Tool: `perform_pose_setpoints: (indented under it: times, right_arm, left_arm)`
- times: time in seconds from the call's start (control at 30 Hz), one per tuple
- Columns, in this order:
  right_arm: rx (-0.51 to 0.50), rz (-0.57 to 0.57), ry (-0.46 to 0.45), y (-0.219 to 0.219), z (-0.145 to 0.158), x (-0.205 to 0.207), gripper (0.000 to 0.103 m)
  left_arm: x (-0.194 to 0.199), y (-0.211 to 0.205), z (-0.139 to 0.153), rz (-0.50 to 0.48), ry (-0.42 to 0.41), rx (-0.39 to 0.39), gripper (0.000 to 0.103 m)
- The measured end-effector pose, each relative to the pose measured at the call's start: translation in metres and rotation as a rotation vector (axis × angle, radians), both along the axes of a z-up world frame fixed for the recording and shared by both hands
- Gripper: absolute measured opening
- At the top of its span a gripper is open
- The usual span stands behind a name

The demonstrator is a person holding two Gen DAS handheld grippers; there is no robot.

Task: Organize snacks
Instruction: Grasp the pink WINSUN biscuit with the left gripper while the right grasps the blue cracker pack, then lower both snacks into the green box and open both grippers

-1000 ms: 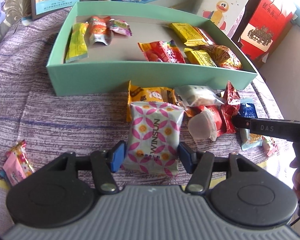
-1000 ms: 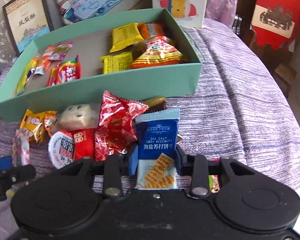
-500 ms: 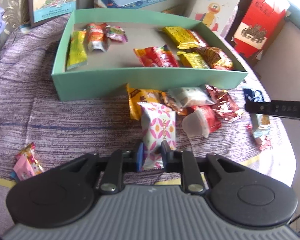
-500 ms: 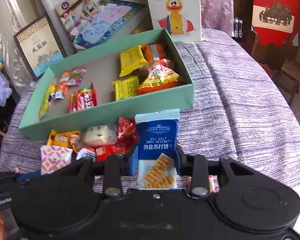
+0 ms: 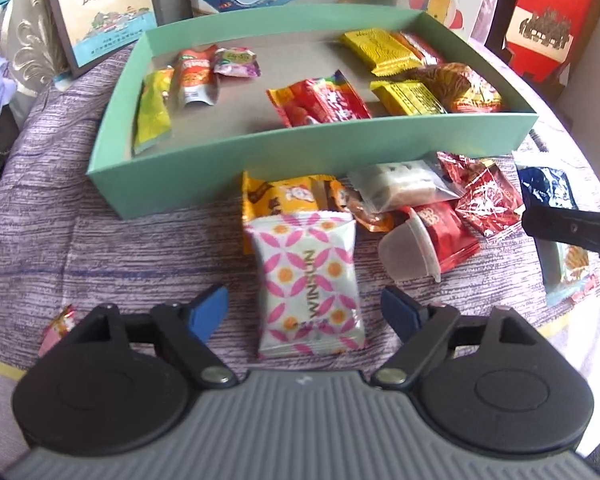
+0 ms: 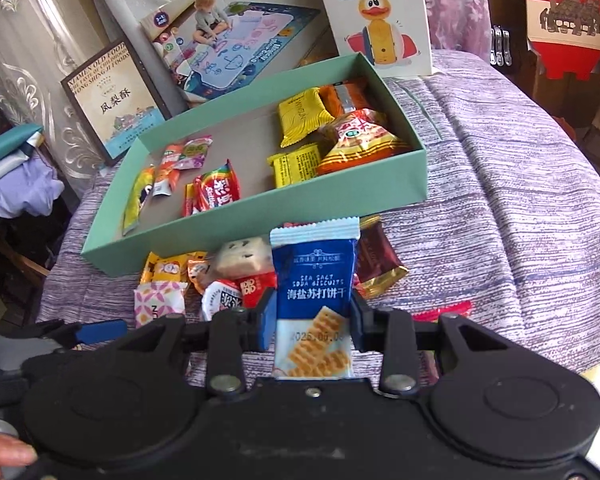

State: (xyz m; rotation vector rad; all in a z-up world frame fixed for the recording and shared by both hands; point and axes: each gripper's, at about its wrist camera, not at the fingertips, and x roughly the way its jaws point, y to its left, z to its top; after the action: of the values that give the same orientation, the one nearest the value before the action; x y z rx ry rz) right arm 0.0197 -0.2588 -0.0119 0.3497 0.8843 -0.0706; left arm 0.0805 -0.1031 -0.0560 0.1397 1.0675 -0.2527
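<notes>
Green open box (image 5: 300, 160) on a purple striped cloth (image 5: 100, 240), serving as landmark. Inside the box: yellow, red and orange snack packets. Just in front of its near wall: a loose heap of snacks, including a pink-patterned packet (image 5: 308, 280) lying flat on the cloth. Left gripper (image 5: 304, 310): jaws opening, packet between them, pads clear of it. Right gripper (image 6: 310, 320): clenched on a blue soda-biscuit packet (image 6: 314, 280), held upright in front of the box, above the heap.

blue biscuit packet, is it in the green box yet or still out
Out. The blue biscuit packet is clamped in the right gripper, in front of the green box, whose near wall shows behind it.
</notes>
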Motion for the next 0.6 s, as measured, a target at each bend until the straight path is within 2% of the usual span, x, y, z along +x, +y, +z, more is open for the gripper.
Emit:
perform_pose_setpoints:
  times: [0.03, 0.07, 0.1, 0.27, 0.4, 0.5, 0.6]
  right_arm:
    - [0.005, -0.002, -0.003, -0.001, 0.000, -0.001, 0.035]
    - [0.009, -0.004, -0.006, -0.002, 0.000, 0.000, 0.035]
    - [0.012, -0.006, -0.011, -0.003, 0.000, -0.001, 0.035]
    - [0.037, -0.009, -0.032, -0.004, 0.002, 0.001, 0.035]
    - [0.055, 0.000, -0.051, -0.003, 0.008, 0.006, 0.035]
    - [0.057, 0.019, -0.063, -0.003, 0.015, 0.018, 0.035]
    - [0.067, 0.033, -0.076, -0.004, 0.023, 0.042, 0.035]
  left_arm:
    - [0.000, -0.002, -0.001, 0.002, -0.005, 0.005, 0.080]
    - [0.001, -0.003, -0.003, 0.000, -0.002, 0.002, 0.062]
    - [0.002, -0.003, -0.004, -0.001, 0.014, -0.005, 0.050]
    - [-0.001, 0.010, -0.001, 0.010, 0.020, -0.036, 0.049]
    - [-0.009, 0.027, 0.017, 0.006, 0.018, -0.083, 0.049]
    - [-0.007, 0.040, 0.038, 0.017, -0.021, -0.119, 0.050]
    - [0.014, 0.040, 0.059, 0.015, -0.084, -0.131, 0.050]
